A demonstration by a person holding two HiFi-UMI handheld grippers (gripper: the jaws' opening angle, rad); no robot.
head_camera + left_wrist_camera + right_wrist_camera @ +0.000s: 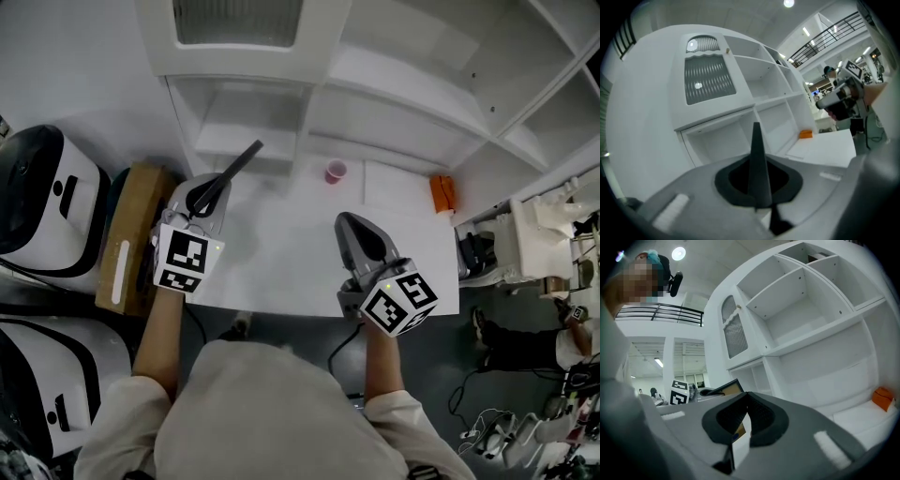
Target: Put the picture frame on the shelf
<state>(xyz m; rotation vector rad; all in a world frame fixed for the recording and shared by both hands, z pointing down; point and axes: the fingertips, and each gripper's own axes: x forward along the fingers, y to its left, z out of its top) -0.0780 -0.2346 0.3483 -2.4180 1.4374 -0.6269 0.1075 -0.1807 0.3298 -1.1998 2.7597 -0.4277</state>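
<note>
i'm carrying the picture frame (pixel 241 162) twd the shelf (pixel 403 105), left gripper (pixel 210 193) clamped on its edge; right gripper (pixel 352 223) jaws together, empty. nxt: prob needs a free bay n standing it upright.

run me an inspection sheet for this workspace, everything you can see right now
surface: white table, set against the white shelf
job's things: picture frame, dark, held above the table, not yet on the shelf
clutter: pink cup and orange object near the table's back edge
grippers: left gripper fingers shut on the picture frame's edge; right gripper fingers together, nothing between them
cables: black cable below the table's front edge; loose cables on the floor at right
surroundings: cardboard box and white-and-black machines at left
</note>
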